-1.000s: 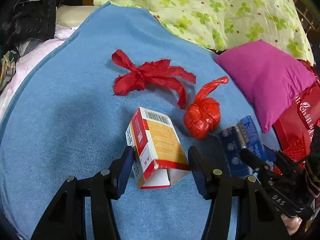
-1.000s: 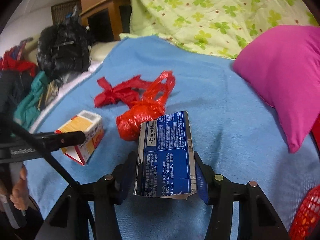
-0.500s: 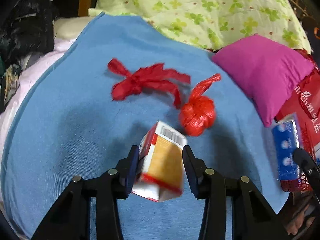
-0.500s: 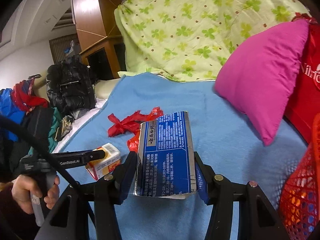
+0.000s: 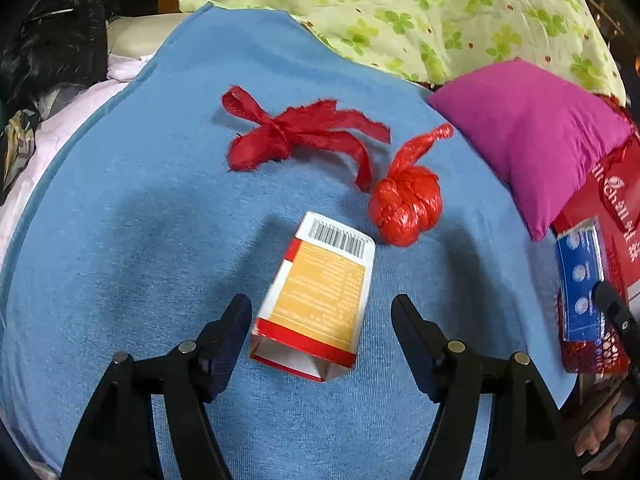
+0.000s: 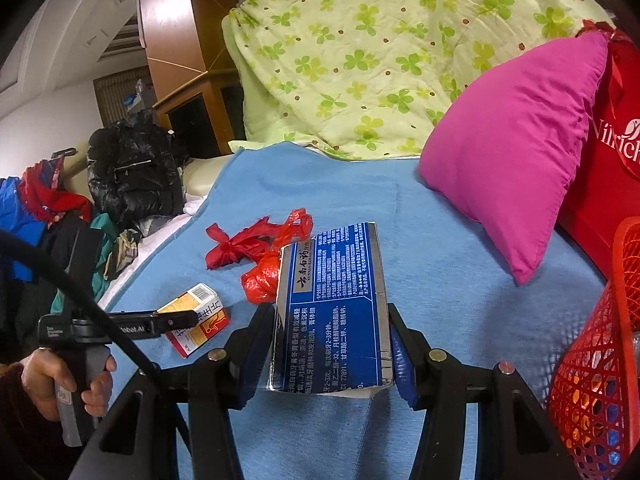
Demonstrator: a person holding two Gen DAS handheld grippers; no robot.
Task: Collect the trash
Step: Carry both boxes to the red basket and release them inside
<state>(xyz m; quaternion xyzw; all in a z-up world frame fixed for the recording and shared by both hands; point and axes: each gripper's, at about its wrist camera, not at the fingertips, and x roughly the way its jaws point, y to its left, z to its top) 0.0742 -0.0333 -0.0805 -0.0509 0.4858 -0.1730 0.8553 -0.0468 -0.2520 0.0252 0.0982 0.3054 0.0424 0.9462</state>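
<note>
An orange, red and white carton [image 5: 320, 296] lies on the blue blanket [image 5: 140, 240] between the fingers of my left gripper [image 5: 322, 320], which is open and not touching it. The carton also shows in the right wrist view [image 6: 198, 320]. My right gripper [image 6: 332, 344] is shut on a blue box [image 6: 332, 308] and holds it above the blanket, beside a red mesh basket [image 6: 596, 364]. A knotted red plastic bag [image 5: 406, 204] and a red ribbon-like bag [image 5: 296, 136] lie beyond the carton.
A magenta pillow [image 5: 536, 136] and a green clover quilt [image 5: 420, 12] lie at the back right. A red paper bag [image 6: 608, 152] stands behind the basket. Dark clothes [image 6: 132, 172] are piled left of the blanket.
My left gripper, which had closed on the carton and lifted it, has opened; the carton lies on the blanket again. My right gripper has carried the blue box right, to the basket.
</note>
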